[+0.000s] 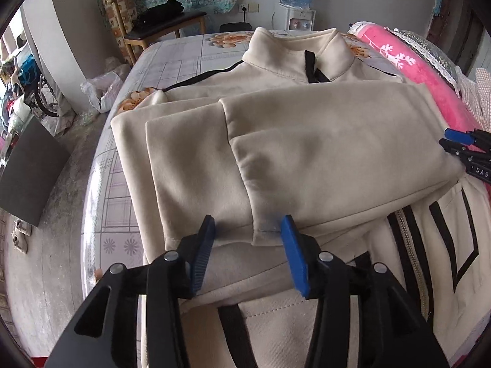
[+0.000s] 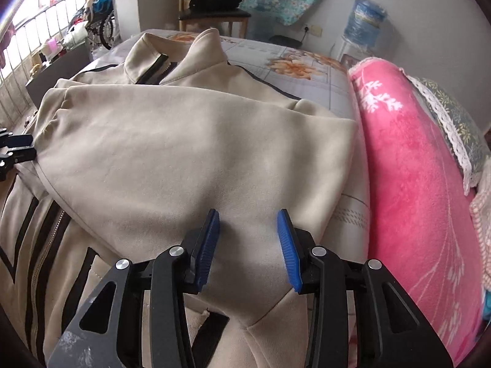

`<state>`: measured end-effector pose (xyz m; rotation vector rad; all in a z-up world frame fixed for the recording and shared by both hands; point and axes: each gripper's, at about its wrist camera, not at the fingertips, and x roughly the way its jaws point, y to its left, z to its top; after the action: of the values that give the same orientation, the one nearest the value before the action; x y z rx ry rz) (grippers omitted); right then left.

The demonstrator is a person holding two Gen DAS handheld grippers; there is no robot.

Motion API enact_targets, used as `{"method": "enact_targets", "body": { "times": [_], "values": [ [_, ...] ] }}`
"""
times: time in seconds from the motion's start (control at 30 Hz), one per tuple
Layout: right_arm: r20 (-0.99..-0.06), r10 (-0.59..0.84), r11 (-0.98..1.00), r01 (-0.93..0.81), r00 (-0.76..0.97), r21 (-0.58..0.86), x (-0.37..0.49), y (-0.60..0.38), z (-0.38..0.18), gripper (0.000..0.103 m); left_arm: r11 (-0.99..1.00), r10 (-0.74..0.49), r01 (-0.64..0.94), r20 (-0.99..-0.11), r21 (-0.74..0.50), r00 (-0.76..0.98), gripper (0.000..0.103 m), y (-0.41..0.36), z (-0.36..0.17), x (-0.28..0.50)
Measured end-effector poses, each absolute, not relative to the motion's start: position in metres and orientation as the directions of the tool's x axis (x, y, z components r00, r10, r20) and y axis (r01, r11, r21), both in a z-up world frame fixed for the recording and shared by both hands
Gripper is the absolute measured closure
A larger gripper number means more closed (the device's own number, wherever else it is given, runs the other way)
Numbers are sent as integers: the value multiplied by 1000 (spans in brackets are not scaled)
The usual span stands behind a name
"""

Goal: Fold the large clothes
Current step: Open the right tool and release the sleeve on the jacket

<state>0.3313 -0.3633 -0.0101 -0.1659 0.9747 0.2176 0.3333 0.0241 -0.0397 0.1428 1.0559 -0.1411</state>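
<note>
A beige zip-up jacket (image 1: 307,141) with black trim lies front up on the bed, its stand-up collar (image 1: 294,52) at the far end. Both sleeves are folded across the chest. My left gripper (image 1: 248,219) stands open just over the cuff of the upper sleeve (image 1: 267,230), with no cloth pinched between its blue pads. The right gripper (image 2: 248,213) is also open, over the folded sleeve (image 2: 184,153) near the jacket's right side. Each gripper shows at the edge of the other's view, the right gripper (image 1: 460,142) and the left gripper (image 2: 15,150).
A flowered sheet (image 1: 184,55) covers the bed. A rolled pink blanket (image 2: 414,168) lies along the jacket's right side. Behind the bed stand a wooden chair (image 1: 159,21) with dark clothes and a water dispenser (image 1: 297,6). A plastic bag (image 1: 101,89) and a dark board (image 1: 27,171) are on the floor to the left.
</note>
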Motion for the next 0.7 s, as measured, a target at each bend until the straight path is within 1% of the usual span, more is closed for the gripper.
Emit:
{"method": "enact_targets", "body": {
  "times": [0.07, 0.1, 0.13, 0.17, 0.23, 0.27, 0.33, 0.4, 0.43, 0.5, 0.57, 0.63, 0.67, 0.7],
  "values": [
    [-830, 111, 972, -234, 546, -24, 320, -365, 0, 69, 985, -70, 174, -858, 22, 508, 57, 27, -27, 320],
    [-822, 128, 971, -237, 555, -9, 308, -365, 7, 69, 984, -92, 181, -847, 5, 523, 54, 29, -20, 309],
    [-813, 135, 971, -238, 566, -4, 294, -364, 14, 69, 983, -100, 184, -836, 1, 540, 47, 32, -13, 296],
    [-810, 140, 970, -242, 570, -3, 282, -362, 17, 67, 983, -94, 181, -824, 11, 559, 43, 33, -8, 282],
    [-814, 161, 968, -252, 559, 19, 253, -358, 20, 62, 983, -75, 179, -812, 37, 579, 38, 35, -2, 254],
    [-820, 175, 966, -254, 545, 38, 238, -356, 18, 58, 983, -71, 180, -810, 43, 582, 35, 36, -2, 238],
    [-834, 195, 965, -252, 515, 70, 209, -351, 13, 55, 986, -50, 160, -806, 56, 590, 33, 41, -5, 208],
    [-848, 207, 966, -236, 488, 100, 182, -346, 5, 48, 989, -11, 127, -802, 81, 597, 32, 44, -10, 181],
    [-853, 206, 969, -223, 479, 109, 172, -344, 3, 47, 990, 11, 104, -800, 92, 600, 31, 46, -13, 167],
    [-858, 183, 975, -202, 481, 95, 148, -338, -1, 41, 993, 46, 56, -797, 100, 602, 31, 53, -19, 141],
    [-856, 169, 977, -196, 489, 81, 127, -331, -3, 33, 997, 50, 12, -799, 71, 599, 30, 61, -26, 118],
    [-855, 166, 978, -196, 491, 77, 110, -325, -7, 30, 999, 35, -23, -812, 27, 583, 30, 70, -36, 100],
    [-854, 165, 978, -192, 494, 78, 104, -323, -9, 25, 999, 39, -40, -811, 18, 584, 30, 73, -40, 91],
    [-856, 157, 980, -184, 492, 75, 99, -320, -13, 23, 998, 53, -62, -809, 20, 586, 30, 76, -44, 83]
  ]
}}
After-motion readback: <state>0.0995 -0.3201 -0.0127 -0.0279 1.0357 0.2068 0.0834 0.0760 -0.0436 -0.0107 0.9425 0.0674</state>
